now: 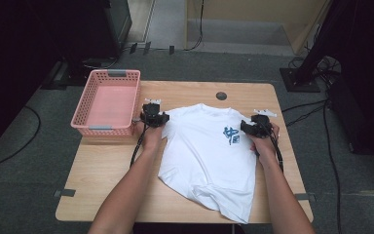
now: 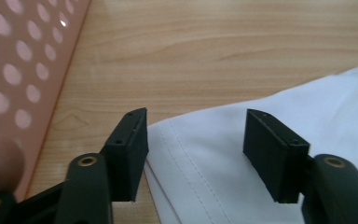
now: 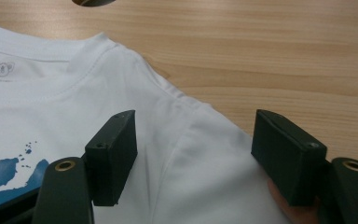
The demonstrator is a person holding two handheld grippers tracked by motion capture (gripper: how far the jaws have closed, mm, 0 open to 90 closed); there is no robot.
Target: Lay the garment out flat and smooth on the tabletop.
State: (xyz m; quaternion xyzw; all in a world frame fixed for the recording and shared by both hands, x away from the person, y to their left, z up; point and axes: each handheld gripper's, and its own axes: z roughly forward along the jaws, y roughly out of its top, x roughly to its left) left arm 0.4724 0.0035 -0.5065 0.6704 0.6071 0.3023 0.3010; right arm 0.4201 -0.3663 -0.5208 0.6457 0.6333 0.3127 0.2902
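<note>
A white T-shirt (image 1: 209, 156) with a blue chest print is spread flat at the centre of the bench (image 1: 102, 170). A pink basket (image 1: 108, 102) is set at 10 o'clock. The left tongs (image 2: 193, 140) and right tongs (image 3: 193, 144) are held open over the sleeves.

A: What do the two tools look like?

B: The left gripper (image 1: 154, 117) and right gripper (image 1: 256, 126) are black, each with a pale plate on top and a black cable trailing back along the forearm.

A: And close up?

B: Two blocky black jaws each, matte, with small screw holes on their upper edges, mounted on dark arms with brass-coloured rivets.

A: Sleeves?

B: Both forearms are bare.
</note>
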